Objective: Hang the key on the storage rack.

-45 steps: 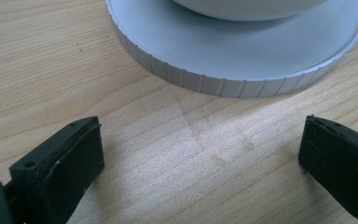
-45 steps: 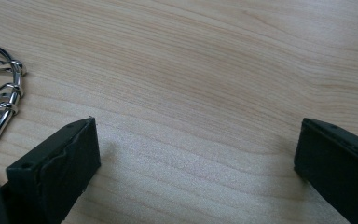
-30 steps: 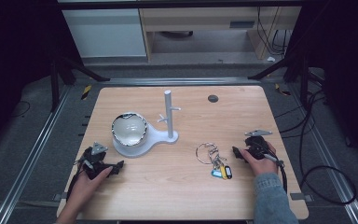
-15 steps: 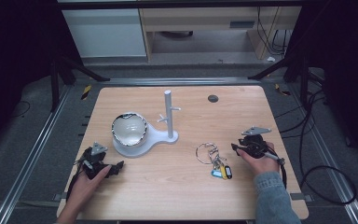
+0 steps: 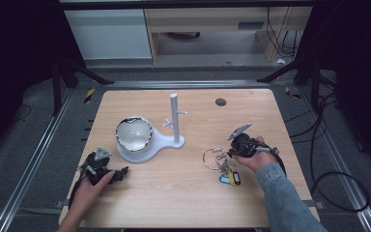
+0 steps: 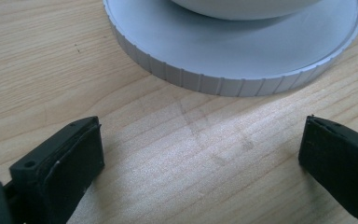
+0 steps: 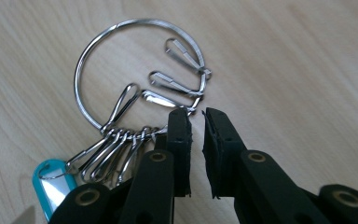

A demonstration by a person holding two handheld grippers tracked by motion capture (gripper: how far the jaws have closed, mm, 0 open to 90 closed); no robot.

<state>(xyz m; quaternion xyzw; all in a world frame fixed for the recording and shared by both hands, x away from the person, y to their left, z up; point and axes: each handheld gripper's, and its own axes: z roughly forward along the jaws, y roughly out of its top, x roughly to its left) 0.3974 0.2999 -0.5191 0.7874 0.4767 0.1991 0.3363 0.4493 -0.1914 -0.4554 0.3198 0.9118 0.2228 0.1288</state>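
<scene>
The wooden desk (image 5: pixel 183 193) carries a white stand (image 5: pixel 174 140) with a bowl (image 5: pixel 134 134) near its centre. By the left edge, the left gripper (image 5: pixel 121 172) rests with jaws spread wide. Toward the right edge, the right gripper (image 7: pixel 196 122) has its jaws nearly together, touching the key ring (image 7: pixel 121 56) without visibly clamping it.
</scene>
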